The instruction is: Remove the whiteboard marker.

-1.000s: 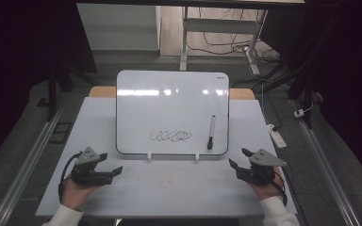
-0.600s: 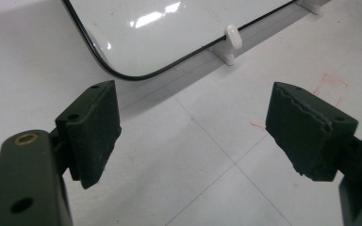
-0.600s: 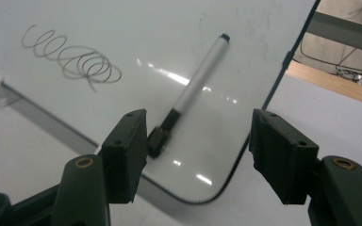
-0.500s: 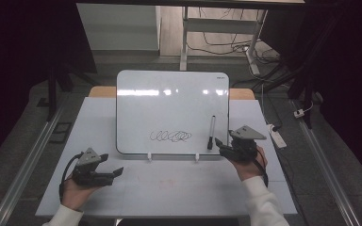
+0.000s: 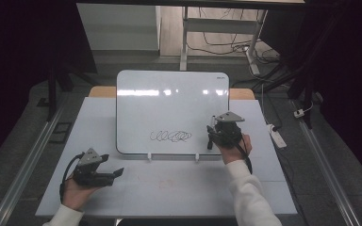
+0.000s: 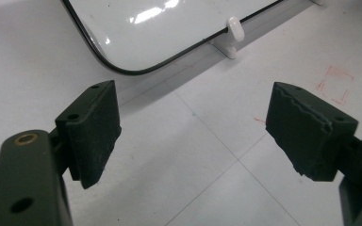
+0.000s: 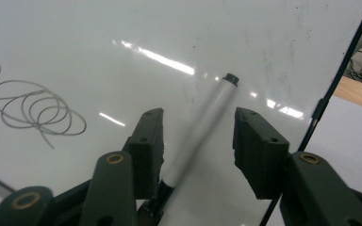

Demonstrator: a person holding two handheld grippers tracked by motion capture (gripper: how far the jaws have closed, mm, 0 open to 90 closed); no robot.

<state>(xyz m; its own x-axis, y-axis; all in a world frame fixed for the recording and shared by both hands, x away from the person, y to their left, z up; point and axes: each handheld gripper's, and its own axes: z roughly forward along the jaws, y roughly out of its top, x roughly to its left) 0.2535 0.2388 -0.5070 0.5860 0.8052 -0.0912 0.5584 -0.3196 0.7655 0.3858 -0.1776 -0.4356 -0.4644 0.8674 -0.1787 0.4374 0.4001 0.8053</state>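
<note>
At the lower right of the whiteboard, in the high view, the right tongs sit over the marker. The marker lies on the board near its right edge, to the right of the black scribble.

In the right gripper view the marker runs up the middle of the frame, with its dark cap end pointing to the upper right. The two jaws of the right tongs stand apart, one on each side of the pen. The left jaw looks very close to the pen, maybe touching it. The right jaw has a gap. The pen is not pinched yet. The scribble is at the left of this frame.

The left tongs rest low at the lower left of the high view, on the pale tabletop, well apart from the board. In the left gripper view its jaws are wide apart with nothing between them, and the rounded corner of the whiteboard shows at the top.

I think the step in hand is picking up the marker. The next move, I guess, calls for closing the right jaws gently on the pen body, keeping it in the middle so it does not roll away on the slick, tilted board, and then lifting it straight off.
</note>
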